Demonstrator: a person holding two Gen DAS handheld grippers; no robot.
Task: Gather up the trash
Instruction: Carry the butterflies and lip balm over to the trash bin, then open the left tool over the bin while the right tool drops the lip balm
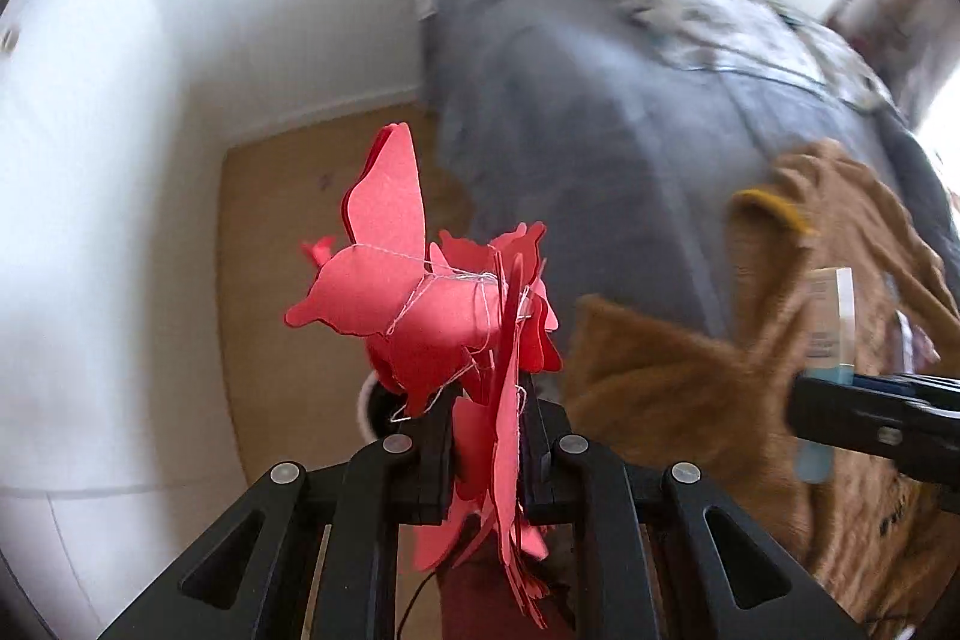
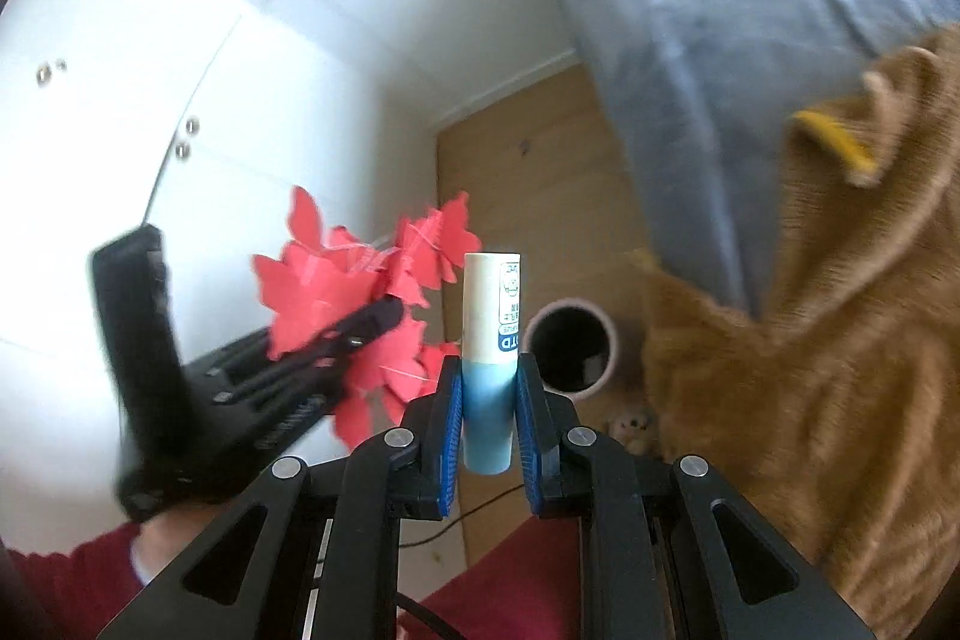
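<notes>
A home bedroom: a bed [image 1: 600, 112] under a grey cover, a brown fleece blanket [image 2: 810, 310] draped over it, white cupboard doors [image 2: 120, 112], wooden floor [image 2: 540, 172].

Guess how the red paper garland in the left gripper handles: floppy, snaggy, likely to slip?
The paper garland probably flops: its thin cutouts splay in all directions above the left gripper. It looks light for its bulk, since flat sheets stand up unsupported. Its thin white thread loops loosely around the pieces, so it could snag, and single cutouts may slide out.
</notes>
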